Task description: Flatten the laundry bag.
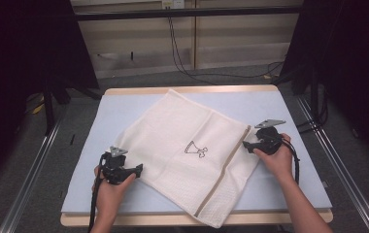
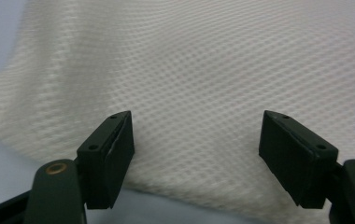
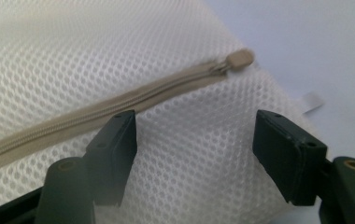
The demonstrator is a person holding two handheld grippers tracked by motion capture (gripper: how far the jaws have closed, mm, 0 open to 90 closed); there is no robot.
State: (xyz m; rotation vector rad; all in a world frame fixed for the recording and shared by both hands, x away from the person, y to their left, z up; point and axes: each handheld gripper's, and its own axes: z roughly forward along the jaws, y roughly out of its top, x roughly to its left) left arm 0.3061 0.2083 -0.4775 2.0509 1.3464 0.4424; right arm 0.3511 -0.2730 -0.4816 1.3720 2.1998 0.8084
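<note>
- Lying flat on the pale blue table (image 1: 289, 104), the white mesh bag (image 1: 182, 131) is turned like a diamond, with one corner toward the far edge of the table and one corner hanging a little over the near edge.
- A beige zipper (image 1: 226, 167) runs along the right side of the bag, from near the right gripper down to the near corner; the right gripper view shows its end, a small beige zipper tab (image 3: 239, 58), close to the bag's corner.
- A small dark printed figure (image 1: 195, 149) sits in the middle of the bag.
- The left gripper (image 1: 136, 170) is at the bag's left edge, with its tips just at the cloth; in the left gripper view its jaws stand wide apart, released, with the mesh edge lying in front and nothing pressed between them.
- The right gripper (image 1: 246, 144) is at the bag's right corner, beside the zipper end; in the right gripper view its jaws are also wide apart and released, the mesh is under them but the pads do not press it.
- A small white label (image 3: 311, 101) sticks out from the bag's edge onto the table.
- Bare table surface is free at the far left, at the far right and along the near left side.
- Beyond the table there is grey floor (image 1: 139, 80) with black cables (image 1: 182, 63).
</note>
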